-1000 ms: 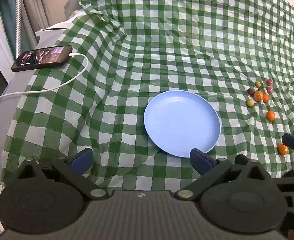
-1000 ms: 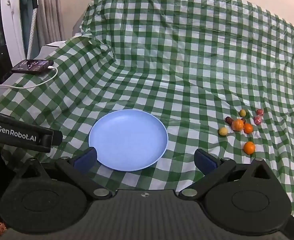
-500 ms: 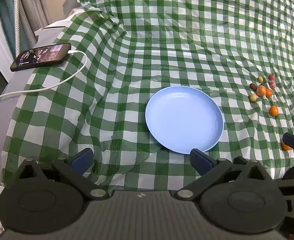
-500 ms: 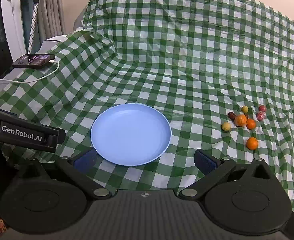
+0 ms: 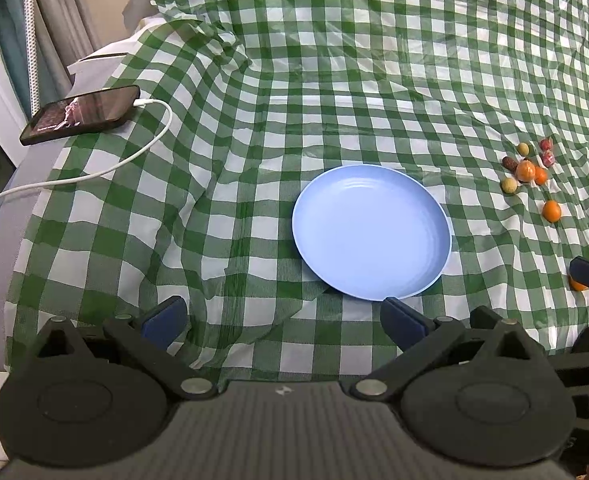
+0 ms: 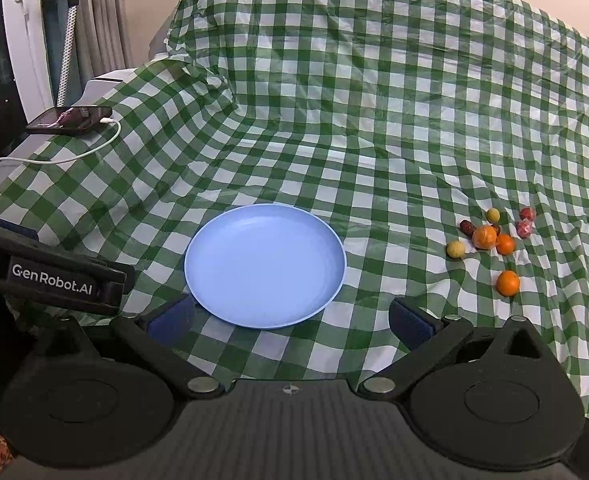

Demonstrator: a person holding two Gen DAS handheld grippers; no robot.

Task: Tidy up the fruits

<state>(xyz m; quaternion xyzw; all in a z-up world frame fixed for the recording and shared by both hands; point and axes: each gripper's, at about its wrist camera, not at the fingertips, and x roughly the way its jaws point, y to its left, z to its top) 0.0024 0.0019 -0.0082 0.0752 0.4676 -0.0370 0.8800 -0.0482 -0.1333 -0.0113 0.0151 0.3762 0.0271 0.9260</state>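
An empty light-blue plate (image 5: 370,236) (image 6: 264,266) lies on the green checked cloth. To its right sits a cluster of several small fruits (image 5: 528,166) (image 6: 488,234): orange, yellow, dark red and pink ones. One orange fruit (image 5: 551,211) (image 6: 507,283) lies apart, nearer to me. Another orange fruit (image 5: 576,284) shows partly behind a blue fingertip of the right gripper. My left gripper (image 5: 282,318) hangs open just short of the plate's near edge. My right gripper (image 6: 292,318) is open too, nothing between its fingers, its left pad beside the plate rim.
A black phone (image 5: 80,114) (image 6: 70,118) with a white charging cable (image 5: 106,166) lies at the far left edge of the cloth. The cloth is wrinkled and rises at the back. Curtains and a white frame stand at the left. The left gripper's body (image 6: 50,276) shows in the right wrist view.
Both grippers have drawn back and risen a little, so the plate and fruits sit slightly farther up in view. Both stay open. Nothing on the cloth has moved.
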